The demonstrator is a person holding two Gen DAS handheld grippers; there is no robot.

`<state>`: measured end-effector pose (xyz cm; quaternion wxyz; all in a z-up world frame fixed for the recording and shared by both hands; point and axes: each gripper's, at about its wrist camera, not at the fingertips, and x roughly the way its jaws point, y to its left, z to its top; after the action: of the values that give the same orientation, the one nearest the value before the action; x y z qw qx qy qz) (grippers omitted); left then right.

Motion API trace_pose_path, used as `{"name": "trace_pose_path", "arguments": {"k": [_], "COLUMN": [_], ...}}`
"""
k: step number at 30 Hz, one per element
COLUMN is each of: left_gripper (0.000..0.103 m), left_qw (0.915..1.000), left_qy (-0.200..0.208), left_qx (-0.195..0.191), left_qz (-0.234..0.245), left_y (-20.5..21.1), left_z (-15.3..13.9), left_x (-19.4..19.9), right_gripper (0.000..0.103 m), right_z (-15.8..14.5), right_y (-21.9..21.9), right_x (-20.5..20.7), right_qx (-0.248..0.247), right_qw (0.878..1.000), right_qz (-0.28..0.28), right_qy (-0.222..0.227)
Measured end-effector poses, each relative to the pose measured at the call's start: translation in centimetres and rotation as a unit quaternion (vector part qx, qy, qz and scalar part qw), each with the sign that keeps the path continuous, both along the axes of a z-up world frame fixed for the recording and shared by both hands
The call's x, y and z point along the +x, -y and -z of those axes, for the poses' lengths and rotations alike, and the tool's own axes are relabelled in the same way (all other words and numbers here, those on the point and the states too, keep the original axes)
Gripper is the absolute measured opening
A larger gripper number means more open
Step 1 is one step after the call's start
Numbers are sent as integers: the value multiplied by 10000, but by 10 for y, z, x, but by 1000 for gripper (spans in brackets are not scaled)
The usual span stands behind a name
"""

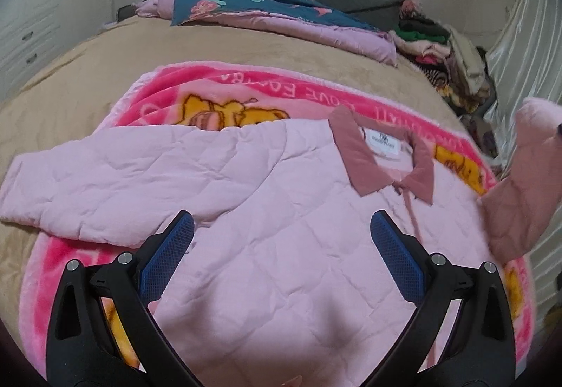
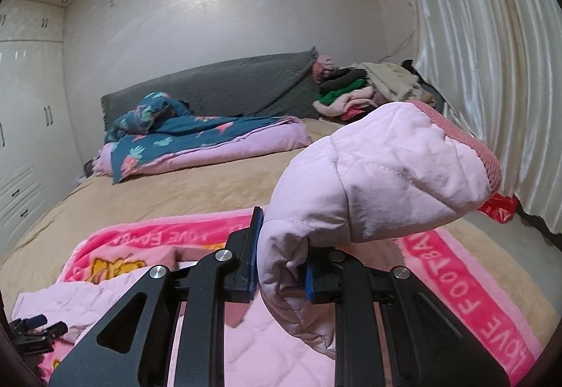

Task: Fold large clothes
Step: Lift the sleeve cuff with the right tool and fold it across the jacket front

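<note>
A pale pink quilted jacket with a darker pink collar lies face up on a bright pink cartoon blanket. One sleeve stretches out flat to the left. My left gripper hovers open over the jacket's chest with nothing between its blue pads. The other sleeve is lifted off the bed, its ribbed cuff pointing up and right. My right gripper is shut on this sleeve, the fabric bunched between the pads. In the left wrist view the raised sleeve shows at the right edge.
The blanket rests on a tan bed. A teal floral quilt lies by the grey headboard. A pile of folded clothes sits at the far right corner. A shiny curtain hangs on the right, white wardrobes on the left.
</note>
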<state>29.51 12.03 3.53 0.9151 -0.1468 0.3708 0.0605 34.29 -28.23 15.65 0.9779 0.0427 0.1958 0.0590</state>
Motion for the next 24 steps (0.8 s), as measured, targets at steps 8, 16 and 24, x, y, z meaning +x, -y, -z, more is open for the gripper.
{"name": "trace_pose_path", "arguments": {"k": [8, 16, 24], "left_gripper": [94, 94, 94], "left_qw": [9991, 9981, 9958], "left_qy": [37, -57, -116], "left_qx": [-398, -587, -885], "left_qz": [-158, -158, -184], "left_y": [-28, -36, -46], "left_z": [1, 9, 17], "left_x": [-4, -4, -2], "right_gripper": [18, 18, 18], "right_z": [14, 42, 78], "right_y": [-58, -106, -143], "right_x": [1, 6, 11], "right_qx": [-183, -475, -886], "right_qw": [9988, 9952, 9878], "right_qz": [-445, -779, -1134], "right_qy": [-104, -341, -587]}}
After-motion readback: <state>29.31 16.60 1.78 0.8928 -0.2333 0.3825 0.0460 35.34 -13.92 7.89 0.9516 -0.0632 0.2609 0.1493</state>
